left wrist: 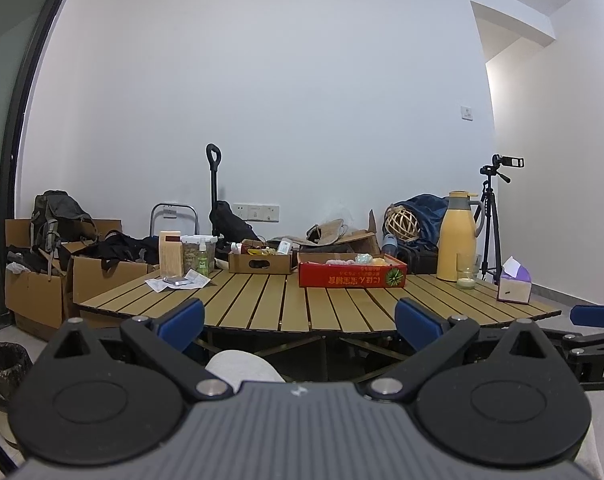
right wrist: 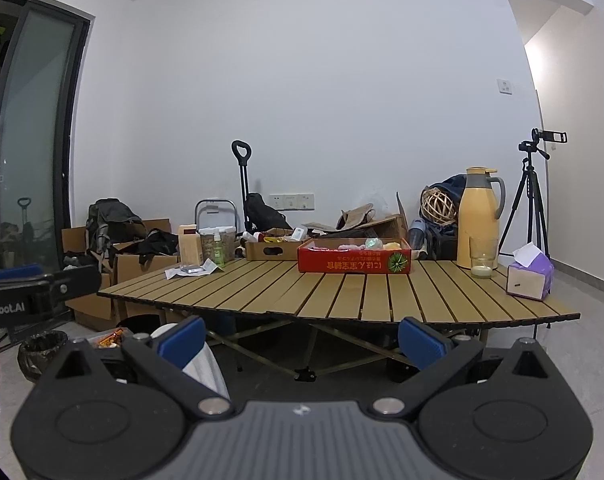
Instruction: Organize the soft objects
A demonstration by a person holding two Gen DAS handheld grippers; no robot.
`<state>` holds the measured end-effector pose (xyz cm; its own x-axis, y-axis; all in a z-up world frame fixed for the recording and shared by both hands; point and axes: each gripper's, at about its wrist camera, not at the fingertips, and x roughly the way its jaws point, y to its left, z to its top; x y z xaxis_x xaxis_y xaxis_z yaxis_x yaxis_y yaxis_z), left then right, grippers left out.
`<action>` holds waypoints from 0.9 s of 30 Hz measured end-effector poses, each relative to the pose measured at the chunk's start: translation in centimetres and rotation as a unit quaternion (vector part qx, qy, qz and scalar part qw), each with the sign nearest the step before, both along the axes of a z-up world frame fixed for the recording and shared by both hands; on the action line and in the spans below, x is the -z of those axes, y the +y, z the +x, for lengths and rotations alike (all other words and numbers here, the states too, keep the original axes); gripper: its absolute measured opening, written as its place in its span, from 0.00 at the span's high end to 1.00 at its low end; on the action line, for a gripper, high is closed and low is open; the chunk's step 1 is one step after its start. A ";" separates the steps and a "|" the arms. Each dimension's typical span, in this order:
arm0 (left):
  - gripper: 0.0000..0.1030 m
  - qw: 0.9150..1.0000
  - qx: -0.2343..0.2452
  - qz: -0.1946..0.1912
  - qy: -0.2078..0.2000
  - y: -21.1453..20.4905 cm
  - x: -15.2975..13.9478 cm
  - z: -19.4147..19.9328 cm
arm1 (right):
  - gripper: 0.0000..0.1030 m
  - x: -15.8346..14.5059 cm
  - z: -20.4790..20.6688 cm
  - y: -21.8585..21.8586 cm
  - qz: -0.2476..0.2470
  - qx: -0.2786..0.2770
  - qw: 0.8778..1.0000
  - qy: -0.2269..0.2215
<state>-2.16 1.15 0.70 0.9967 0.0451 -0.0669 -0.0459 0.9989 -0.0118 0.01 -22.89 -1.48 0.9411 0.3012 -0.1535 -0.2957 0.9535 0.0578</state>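
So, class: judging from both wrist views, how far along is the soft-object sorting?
Nothing looks handled yet. The left gripper and right gripper are both open, empty, and short of the slatted table. A few soft items already lie in the red box. Everything is left: reaching in, grasping, and arranging them.

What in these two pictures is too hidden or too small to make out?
- Soft things in the red box: both views, the box wall hides all but their tops.
- Contents of the small brown box: too far away and small.
- Print on the red box: upside down and tiny.
- Floor under the table: blocked by each claw's body.
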 end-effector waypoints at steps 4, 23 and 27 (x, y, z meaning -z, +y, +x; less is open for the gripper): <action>0.00 1.000 0.001 0.008 -0.004 -0.4 0.0 0.0 | 0.00 0.0 -0.1 -0.1 0.005 0.002 1.000 -0.005; 0.00 1.000 0.011 0.016 -0.014 -0.6 -0.1 0.1 | 0.00 -0.1 -0.2 -0.1 0.008 0.007 1.000 -0.015; 0.00 1.000 0.011 0.015 -0.014 -0.6 -0.2 0.1 | 0.00 -0.2 -0.1 -0.2 0.008 0.007 1.000 -0.014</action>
